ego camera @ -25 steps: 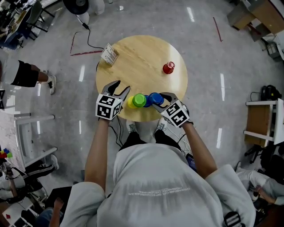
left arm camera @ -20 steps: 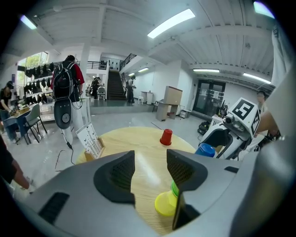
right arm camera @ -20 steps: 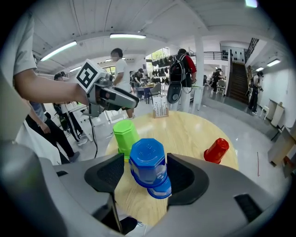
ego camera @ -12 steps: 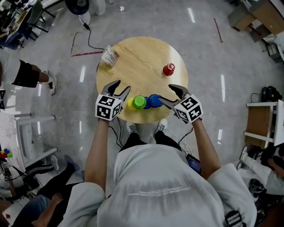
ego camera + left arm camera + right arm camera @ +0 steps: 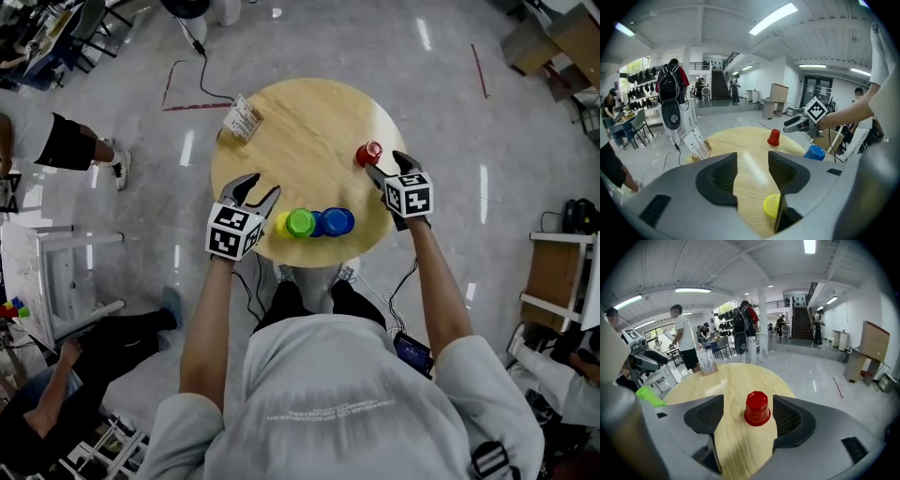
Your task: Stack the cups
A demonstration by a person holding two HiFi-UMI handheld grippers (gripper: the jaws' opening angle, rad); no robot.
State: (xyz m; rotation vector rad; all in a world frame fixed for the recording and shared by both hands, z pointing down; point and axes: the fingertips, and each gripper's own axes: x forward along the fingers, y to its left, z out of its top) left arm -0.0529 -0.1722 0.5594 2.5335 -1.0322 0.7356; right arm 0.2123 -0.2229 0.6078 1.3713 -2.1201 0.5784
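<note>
My right gripper [image 5: 387, 167] has its jaws spread wide, having just been opening. The small red plastic cup [image 5: 757, 408] stands upside down between them, untouched, near the right edge of the round pale wooden table [image 5: 300, 112]. My left gripper [image 5: 260, 187] is open with nothing in it, just beside the yellow plastic cup [image 5: 282, 223]. That cup sits in a row with the green plastic cup [image 5: 301, 222] and the blue plastic cup [image 5: 337, 222] at the near edge.

We count four cups on the one counter [image 5: 300, 122]: one red cup [image 5: 368, 153], one yellow cup [image 5: 281, 224], one green cup [image 5: 301, 222] and one blue cup [image 5: 337, 221]. We also count one card stand [image 5: 242, 118] and two grippers: the left gripper [image 5: 261, 186] and the right gripper [image 5: 387, 165].
</note>
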